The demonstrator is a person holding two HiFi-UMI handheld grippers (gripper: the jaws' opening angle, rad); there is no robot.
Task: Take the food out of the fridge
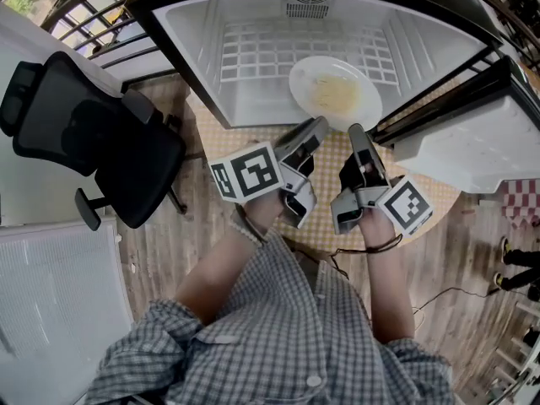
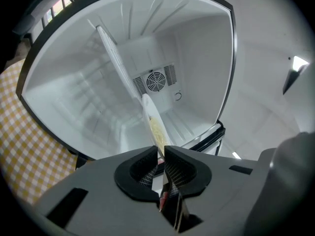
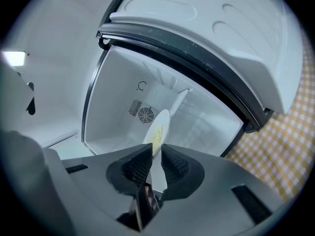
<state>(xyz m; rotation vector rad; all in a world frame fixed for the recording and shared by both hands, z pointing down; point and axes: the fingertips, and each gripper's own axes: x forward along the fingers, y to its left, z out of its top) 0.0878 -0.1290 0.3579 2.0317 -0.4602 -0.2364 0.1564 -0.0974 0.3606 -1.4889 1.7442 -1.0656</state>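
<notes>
Checked yellow cloth is covering the worktop point(image 2: 19, 132) on which the open fridge point(image 1: 202, 49) is standing. A white plate point(image 1: 302, 78) of pale yellow food point(image 1: 333, 93) is sitting at the front of the wire shelf point(image 1: 253, 57). The left hand-held gripper point(image 1: 314, 130) and the right hand-held gripper point(image 1: 358, 133) are each pinching its near rim, jaws narrow.

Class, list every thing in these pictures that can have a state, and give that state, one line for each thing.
Fridge: open, with its door swung wide.
Plate: carries pale food, sits over the wire shelf, and is gripped at its near rim.
Left gripper: shut on the plate's rim.
Right gripper: shut on the plate's rim.
</notes>
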